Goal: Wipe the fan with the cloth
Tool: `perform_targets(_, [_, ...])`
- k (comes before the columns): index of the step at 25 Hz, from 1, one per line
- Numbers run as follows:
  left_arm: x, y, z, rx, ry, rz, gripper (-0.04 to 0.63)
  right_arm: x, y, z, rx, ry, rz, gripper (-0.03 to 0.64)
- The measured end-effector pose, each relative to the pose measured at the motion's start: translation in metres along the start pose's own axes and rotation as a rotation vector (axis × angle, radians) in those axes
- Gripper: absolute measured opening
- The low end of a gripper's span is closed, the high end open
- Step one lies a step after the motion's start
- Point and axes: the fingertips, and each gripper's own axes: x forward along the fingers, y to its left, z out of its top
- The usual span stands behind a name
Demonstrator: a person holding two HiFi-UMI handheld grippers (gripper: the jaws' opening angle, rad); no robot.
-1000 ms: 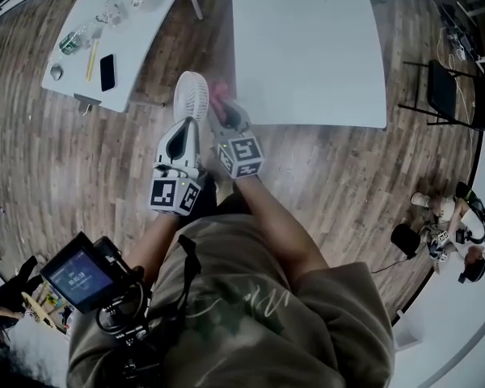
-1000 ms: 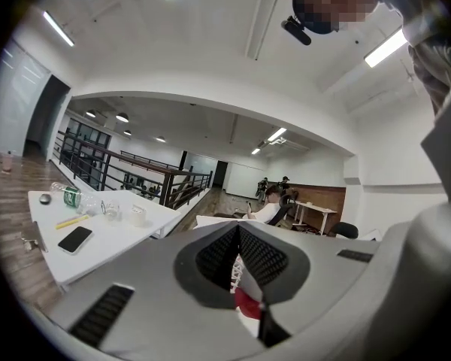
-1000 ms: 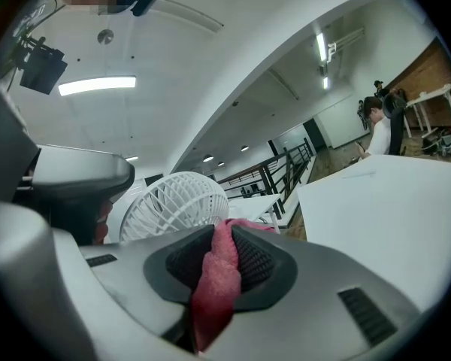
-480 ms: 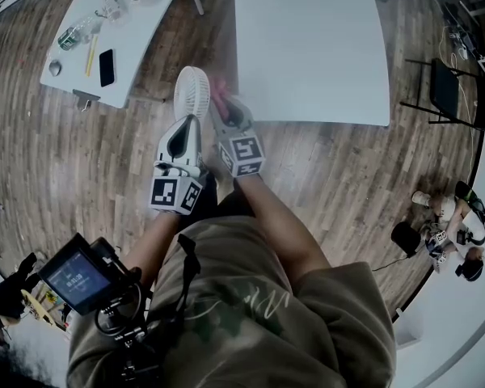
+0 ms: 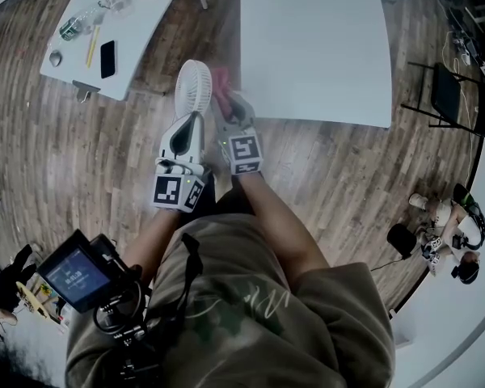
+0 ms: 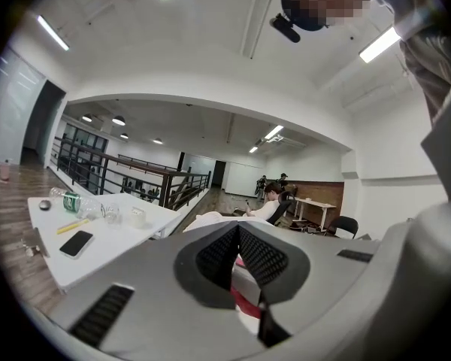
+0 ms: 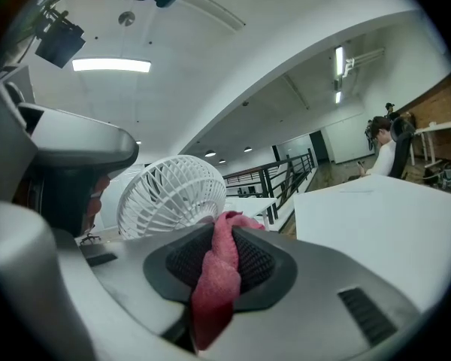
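The smaller white table [image 5: 145, 18] carries a phone [image 5: 107, 59], a yellow pencil [image 5: 91, 48] and possibly a bottle [image 5: 71, 29].

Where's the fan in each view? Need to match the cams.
Head view: fan upper centre, at the left gripper's tip.
Left gripper view: only a white sliver of it, low between the shut jaws.
Right gripper view: left of centre, behind the cloth.
Shared landmark: black railing, in both gripper views; not in the head view.
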Motion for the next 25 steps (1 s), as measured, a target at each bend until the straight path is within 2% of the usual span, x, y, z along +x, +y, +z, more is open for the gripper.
perform_targets(2, [0.0, -0.003, 0.001, 0.022, -0.007, -0.011, 0.02, 0.002, 0.001, -0.001, -0.013, 0.003, 0.005, 0.101])
perform_targets(13, [0.005, 0.0, -0.005, -0.025, 0.008, 0.011, 0.02, 0.001, -0.006, -0.007, 0.028, 0.014, 0.003, 0.101])
perform_targets(25, [0.008, 0.005, -0.007, -0.043, 0.018, 0.025, 0.02, -0.001, -0.012, -0.015, 0.014, 0.043, -0.006, 0.103])
